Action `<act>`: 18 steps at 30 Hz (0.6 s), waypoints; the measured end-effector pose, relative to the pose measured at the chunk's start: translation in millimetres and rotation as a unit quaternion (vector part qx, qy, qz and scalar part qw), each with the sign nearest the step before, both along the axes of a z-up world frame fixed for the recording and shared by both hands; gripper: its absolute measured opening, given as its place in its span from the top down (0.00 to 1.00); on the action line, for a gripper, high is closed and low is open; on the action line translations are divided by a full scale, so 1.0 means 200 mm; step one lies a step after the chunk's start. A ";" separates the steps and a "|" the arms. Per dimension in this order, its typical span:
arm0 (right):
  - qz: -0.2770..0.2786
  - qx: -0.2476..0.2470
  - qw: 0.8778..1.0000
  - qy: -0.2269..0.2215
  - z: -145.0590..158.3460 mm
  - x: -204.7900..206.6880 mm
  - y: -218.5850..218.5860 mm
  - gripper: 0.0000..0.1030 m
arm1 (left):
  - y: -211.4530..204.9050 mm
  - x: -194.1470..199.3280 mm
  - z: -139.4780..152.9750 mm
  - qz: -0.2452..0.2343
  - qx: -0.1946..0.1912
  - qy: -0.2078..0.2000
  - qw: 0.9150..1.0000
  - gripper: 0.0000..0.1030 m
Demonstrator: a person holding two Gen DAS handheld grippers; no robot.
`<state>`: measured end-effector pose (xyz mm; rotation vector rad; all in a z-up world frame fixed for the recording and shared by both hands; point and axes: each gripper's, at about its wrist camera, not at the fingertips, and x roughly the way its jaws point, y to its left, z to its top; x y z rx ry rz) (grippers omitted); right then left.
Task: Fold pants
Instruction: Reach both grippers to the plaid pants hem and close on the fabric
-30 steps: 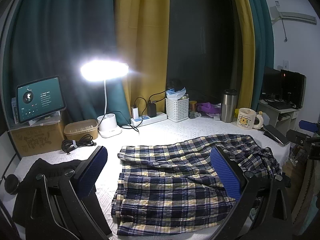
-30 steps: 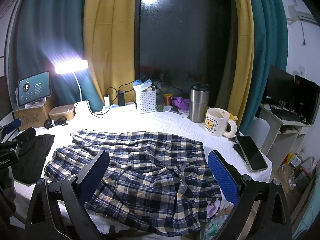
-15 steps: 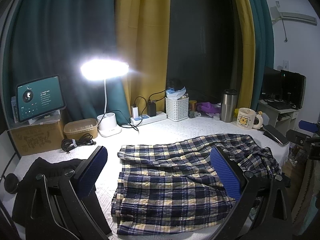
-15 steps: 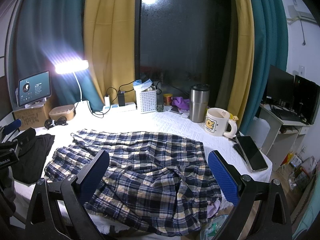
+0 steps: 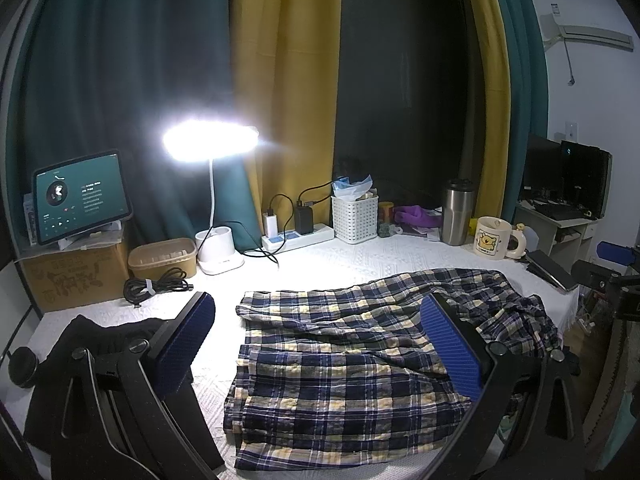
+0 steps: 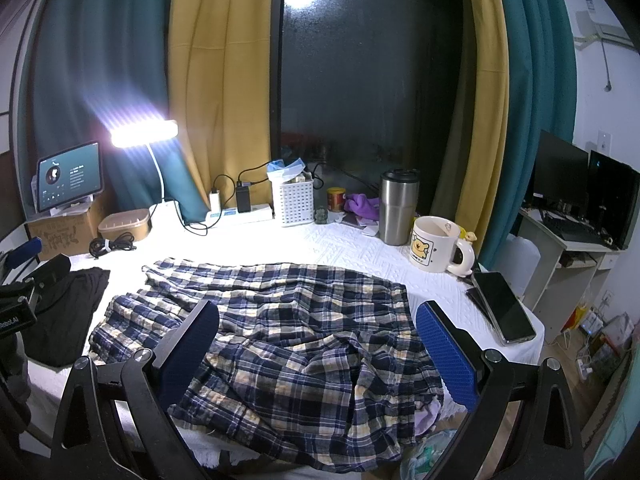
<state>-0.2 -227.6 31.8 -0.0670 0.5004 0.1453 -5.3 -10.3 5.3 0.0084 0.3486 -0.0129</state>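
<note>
Grippers first: left gripper [image 5: 316, 344] and right gripper [image 6: 318, 348] both spread wide, nothing between the blue pads, both hovering above the cloth, not touching.

Plaid pants [image 5: 360, 356] lie spread across the white tablecloth [image 6: 352, 248], long axis running 9 to 3. Leg hems at the 9 o'clock end under the left gripper, bunched waist end at 3 o'clock under the right; near edge of the waist droops over the table lip at 6. Wrinkled, ridge running lengthwise between the legs. Looks unfolded or half-folded at most; can't tell which.

Judgement: step in hand is picking grasp points. Do it well by:
- left takes the near hem corner at 7, right takes the near waist edge at 5
- pinch both layers, shallow bite, don't catch the tablecloth
- pull slight tension 9–3 before lifting so wrinkles flatten
- carry near edge to far edge at 12, lay it down aligned

Watch: black garment [image 5: 92, 340] sits just beside the hems at 9. Phone [image 6: 504, 308] near the table edge at 3, bear mug [image 6: 434, 246] and steel tumbler [image 6: 398, 208] beyond at 1–2. Desk lamp [image 5: 212, 144] and tablet [image 5: 80, 196] far back at 10–11, well apart.
</note>
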 end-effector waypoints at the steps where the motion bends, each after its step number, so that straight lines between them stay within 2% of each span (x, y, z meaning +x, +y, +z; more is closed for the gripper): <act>1: 0.000 0.000 1.000 0.001 0.00 0.00 0.00 0.03 | 0.01 0.01 0.00 0.000 -0.001 0.001 1.000 0.02; 9: -0.002 0.001 1.000 0.022 -0.06 0.08 0.01 0.03 | 0.02 0.05 -0.01 -0.001 0.004 0.013 1.000 0.02; 18: -0.019 0.002 0.997 0.069 -0.25 0.33 -0.06 0.03 | 0.11 0.31 -0.14 0.001 0.013 0.073 0.997 0.02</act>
